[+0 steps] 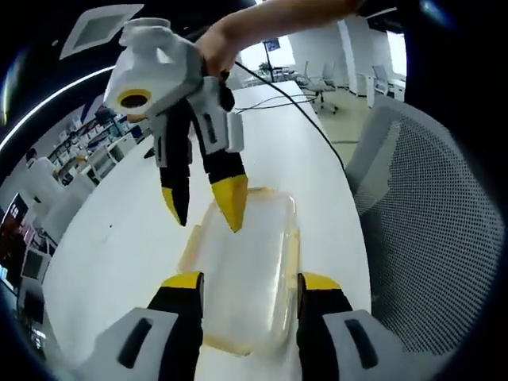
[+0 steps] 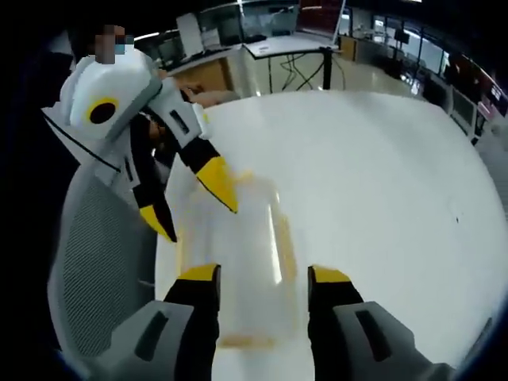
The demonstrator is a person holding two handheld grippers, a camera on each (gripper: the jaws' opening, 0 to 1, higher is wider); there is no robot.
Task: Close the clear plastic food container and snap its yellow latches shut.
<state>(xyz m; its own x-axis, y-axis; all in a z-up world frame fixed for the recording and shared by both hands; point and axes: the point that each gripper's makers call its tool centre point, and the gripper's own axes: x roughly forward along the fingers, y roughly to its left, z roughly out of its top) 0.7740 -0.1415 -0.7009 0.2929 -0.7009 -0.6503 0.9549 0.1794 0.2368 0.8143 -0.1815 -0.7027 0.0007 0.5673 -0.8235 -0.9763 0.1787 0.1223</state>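
The clear plastic container (image 1: pixel 246 270) lies flat on the white table (image 1: pixel 111 238), its lid on top and yellow latches (image 1: pixel 294 242) running along its long sides. My left gripper (image 1: pixel 250 282) is open, its jaws straddling the container's near end. My right gripper (image 1: pixel 206 222) hangs open just above the container's far end, held by a person's hand. In the right gripper view the blurred container (image 2: pixel 246 270) sits between the open jaws of my right gripper (image 2: pixel 263 275), and my left gripper (image 2: pixel 198 221) comes in open over its far end. I cannot tell whether the latches are snapped.
A grey mesh chair (image 1: pixel 429 238) stands close against the table edge beside the container, also seen as the chair back (image 2: pixel 87 262). A black cable (image 1: pixel 309 119) runs across the far tabletop. Bare table (image 2: pixel 381 198) stretches away on the other side. Office desks stand beyond.
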